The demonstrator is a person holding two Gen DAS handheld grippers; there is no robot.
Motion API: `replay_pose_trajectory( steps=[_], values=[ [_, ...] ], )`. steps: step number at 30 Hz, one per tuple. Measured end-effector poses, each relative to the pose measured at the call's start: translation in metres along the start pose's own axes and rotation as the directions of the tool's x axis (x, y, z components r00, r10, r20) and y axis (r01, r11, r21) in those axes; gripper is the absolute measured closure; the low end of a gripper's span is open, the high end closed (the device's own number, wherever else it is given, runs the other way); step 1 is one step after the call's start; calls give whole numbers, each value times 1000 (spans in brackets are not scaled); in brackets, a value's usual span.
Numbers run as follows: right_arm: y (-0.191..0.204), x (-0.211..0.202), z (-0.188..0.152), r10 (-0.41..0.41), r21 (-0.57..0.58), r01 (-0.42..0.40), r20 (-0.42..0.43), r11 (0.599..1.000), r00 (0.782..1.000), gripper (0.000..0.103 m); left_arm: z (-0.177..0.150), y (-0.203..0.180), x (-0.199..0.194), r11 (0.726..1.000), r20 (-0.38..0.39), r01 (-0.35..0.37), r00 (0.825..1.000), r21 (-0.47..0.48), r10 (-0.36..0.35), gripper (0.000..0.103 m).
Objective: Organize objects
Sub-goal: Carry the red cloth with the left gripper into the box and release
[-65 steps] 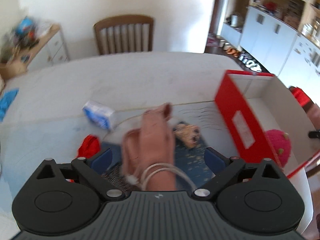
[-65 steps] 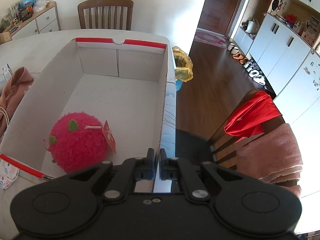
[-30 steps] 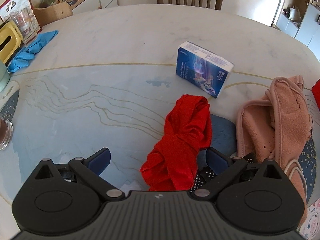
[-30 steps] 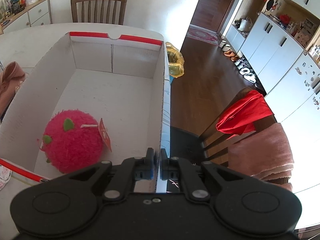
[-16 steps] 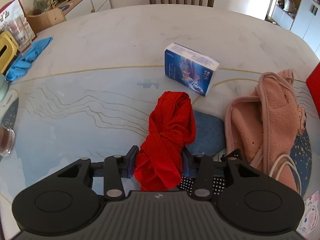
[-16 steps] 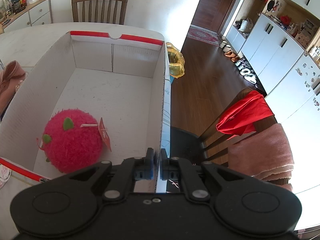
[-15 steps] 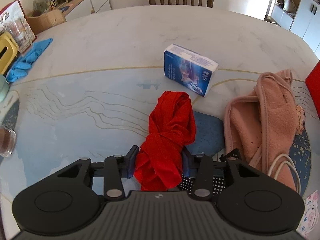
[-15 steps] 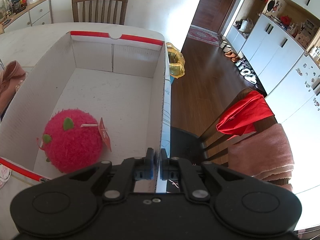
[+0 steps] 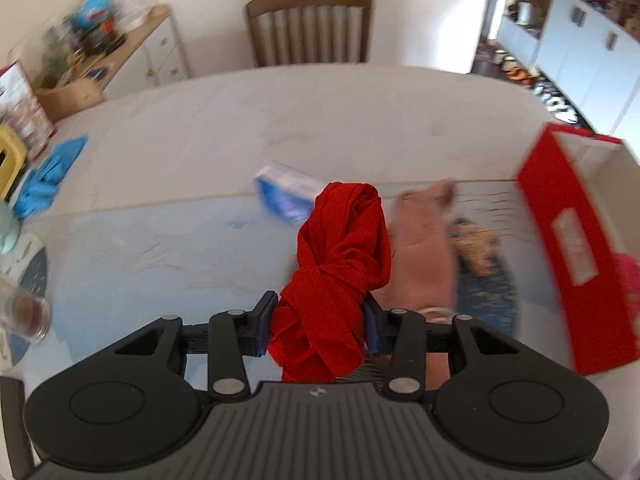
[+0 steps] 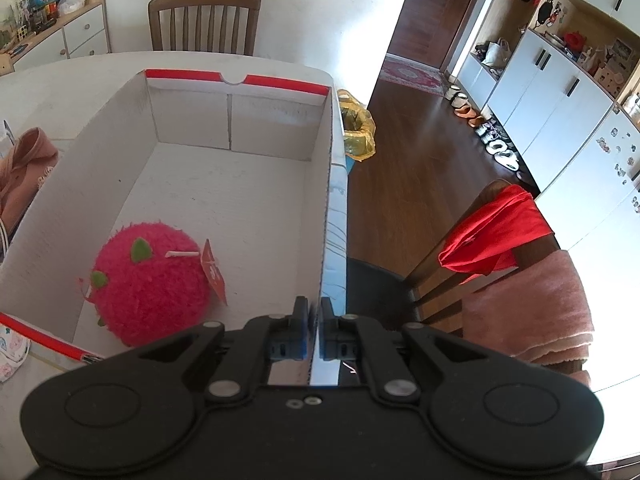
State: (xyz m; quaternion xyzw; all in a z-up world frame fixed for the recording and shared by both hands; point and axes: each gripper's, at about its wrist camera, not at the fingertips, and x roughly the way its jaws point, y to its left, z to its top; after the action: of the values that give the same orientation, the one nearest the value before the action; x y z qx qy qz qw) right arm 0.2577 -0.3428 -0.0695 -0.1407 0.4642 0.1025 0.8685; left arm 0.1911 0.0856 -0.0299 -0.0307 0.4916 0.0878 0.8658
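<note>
My left gripper [image 9: 318,320] is shut on a knotted red cloth [image 9: 340,256], which hangs above the marble table [image 9: 200,128]. Below and behind it lie a blue carton [image 9: 286,196], a pink garment [image 9: 424,248] and a small beige plush [image 9: 478,244]. The red-sided cardboard box [image 9: 560,216] stands to the right. In the right wrist view, my right gripper [image 10: 314,334] is shut on the right wall of that box [image 10: 326,200]. A pink fuzzy plush ball [image 10: 152,280] with a red tag lies inside the box.
A blue cloth [image 9: 44,176] and a glass [image 9: 24,312] sit at the table's left. A wooden chair [image 9: 308,28] stands at the far side. Right of the box, a chair [image 10: 496,228] carries a red cloth and a pink towel, with a yellow bag [image 10: 358,128] on the floor.
The left gripper's jaws shut on the red cloth and lifted it off the table, and the view swung right toward the box. The right gripper stayed clamped on the box wall.
</note>
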Motion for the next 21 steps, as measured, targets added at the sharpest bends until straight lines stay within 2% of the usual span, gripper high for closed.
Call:
replay_pose_trajectory(
  steps=[4,9,17,21],
  values=[
    [0,1,0,13,1,-13,5,1000,1000,99,7,-37,-19,996,18,72,997,51,-73,61],
    [0,3,-1,22,-3,-22,11,1000,1000,99,17,-86,-33,979,22,166,985,115,-169,61],
    [1,3,-2,47,-12,-47,24,999,999,99,32,-173,-51,929,13,296,952,224,-306,61],
    [4,3,-3,58,-24,-58,32,998,998,99,41,-210,-50,908,10,326,940,263,-340,61]
  ],
)
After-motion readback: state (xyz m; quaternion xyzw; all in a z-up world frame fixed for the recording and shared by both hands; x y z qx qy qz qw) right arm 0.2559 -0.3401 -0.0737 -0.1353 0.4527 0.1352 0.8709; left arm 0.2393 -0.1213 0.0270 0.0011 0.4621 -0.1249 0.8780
